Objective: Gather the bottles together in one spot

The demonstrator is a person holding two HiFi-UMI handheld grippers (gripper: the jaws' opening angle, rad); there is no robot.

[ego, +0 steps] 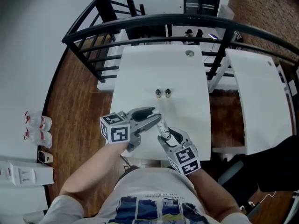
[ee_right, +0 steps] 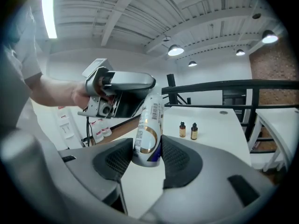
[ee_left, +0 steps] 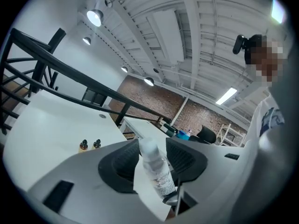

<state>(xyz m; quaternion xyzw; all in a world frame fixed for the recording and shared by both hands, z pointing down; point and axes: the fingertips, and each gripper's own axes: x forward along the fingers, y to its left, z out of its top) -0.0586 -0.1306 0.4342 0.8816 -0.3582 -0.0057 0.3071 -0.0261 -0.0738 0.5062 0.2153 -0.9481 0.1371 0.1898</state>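
Note:
A slim white bottle [ego: 162,129] with a gold and blue label hangs in the air above the near edge of the white table [ego: 159,69]. My left gripper [ego: 156,120] is shut on its cap end [ee_left: 148,148]. My right gripper [ego: 163,136] grips its lower body [ee_right: 147,141] between both pads. The right gripper view shows the left gripper [ee_right: 119,90] reaching over the bottle's top. Two small amber dropper bottles [ego: 158,93] [ego: 167,93] stand side by side at mid-table; they also show as the pair [ee_left: 90,144] and the pair [ee_right: 188,130].
A second white table [ego: 257,101] stands to the right across a narrow gap. A black railing [ego: 140,22] curves round the far side. Plastic water bottles [ego: 39,129] sit at the far left, off the table.

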